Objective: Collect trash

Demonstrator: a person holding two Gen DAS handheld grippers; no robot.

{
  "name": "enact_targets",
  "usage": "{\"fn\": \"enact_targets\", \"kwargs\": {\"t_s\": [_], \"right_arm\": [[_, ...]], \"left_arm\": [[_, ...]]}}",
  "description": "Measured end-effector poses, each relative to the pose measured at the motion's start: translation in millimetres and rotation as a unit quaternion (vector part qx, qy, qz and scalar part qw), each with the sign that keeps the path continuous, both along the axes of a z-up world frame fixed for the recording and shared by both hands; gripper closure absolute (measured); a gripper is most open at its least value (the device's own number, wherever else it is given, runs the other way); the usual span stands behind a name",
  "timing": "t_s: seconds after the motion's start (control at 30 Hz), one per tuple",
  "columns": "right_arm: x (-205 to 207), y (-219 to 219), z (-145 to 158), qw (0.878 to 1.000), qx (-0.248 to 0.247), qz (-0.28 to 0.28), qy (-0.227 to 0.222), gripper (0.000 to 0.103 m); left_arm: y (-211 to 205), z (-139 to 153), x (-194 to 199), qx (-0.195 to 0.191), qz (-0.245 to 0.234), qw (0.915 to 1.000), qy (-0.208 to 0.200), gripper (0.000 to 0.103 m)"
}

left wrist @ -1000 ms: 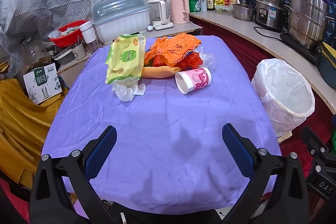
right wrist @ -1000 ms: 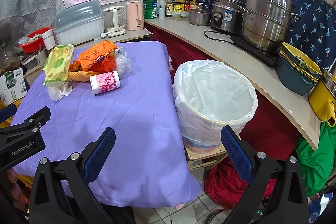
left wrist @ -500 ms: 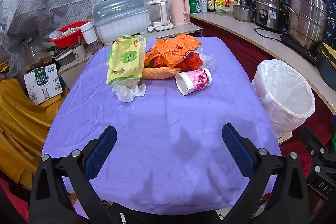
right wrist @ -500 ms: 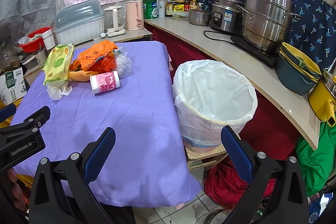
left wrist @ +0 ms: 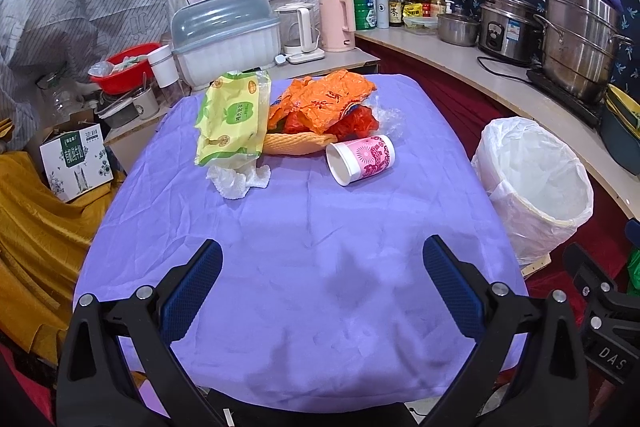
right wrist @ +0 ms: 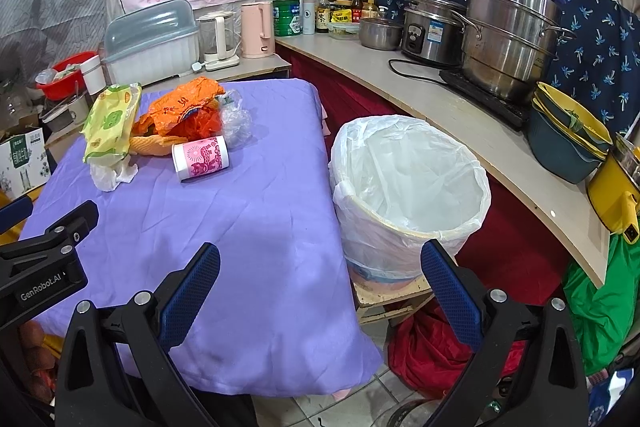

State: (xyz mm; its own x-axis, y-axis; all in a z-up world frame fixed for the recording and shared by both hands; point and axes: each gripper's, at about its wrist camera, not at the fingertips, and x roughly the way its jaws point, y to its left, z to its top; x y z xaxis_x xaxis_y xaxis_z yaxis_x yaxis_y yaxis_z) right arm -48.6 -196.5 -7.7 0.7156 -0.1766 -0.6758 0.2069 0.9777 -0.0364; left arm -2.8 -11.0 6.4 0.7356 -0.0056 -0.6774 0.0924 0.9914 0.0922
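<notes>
Each tool is built from black plastic arms, and silver round screws are set along them. The left tool [left wrist: 322, 279] and the right tool [right wrist: 320, 279] are fitted with blue textured pads [left wrist: 192, 291] on the inner faces of the fingers. White lettering "GenRobot.AI" is printed on the left tool's side, seen in the right wrist view.

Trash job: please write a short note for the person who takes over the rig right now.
Left gripper: open, empty, low over the near table.
Right gripper: open, empty, between table edge and bin.
Trash sits at the far end: cup on its side, green pack, orange wrappers, tissue, clear plastic.
Done: nothing; the lined bin looks empty.
Left: move every piece into the bin.
</notes>
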Motion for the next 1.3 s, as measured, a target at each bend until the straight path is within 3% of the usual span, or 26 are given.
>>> {"fn": "enact_targets", "kwargs": {"t_s": [1.3], "right_arm": [[3.4,3.6,-0.1,1.000,0.000,0.001,0.002,0.007]], "left_arm": [[3.3,-7.5,-2.0,0.002,-0.004,1.0000,-0.002,0.007]]}}
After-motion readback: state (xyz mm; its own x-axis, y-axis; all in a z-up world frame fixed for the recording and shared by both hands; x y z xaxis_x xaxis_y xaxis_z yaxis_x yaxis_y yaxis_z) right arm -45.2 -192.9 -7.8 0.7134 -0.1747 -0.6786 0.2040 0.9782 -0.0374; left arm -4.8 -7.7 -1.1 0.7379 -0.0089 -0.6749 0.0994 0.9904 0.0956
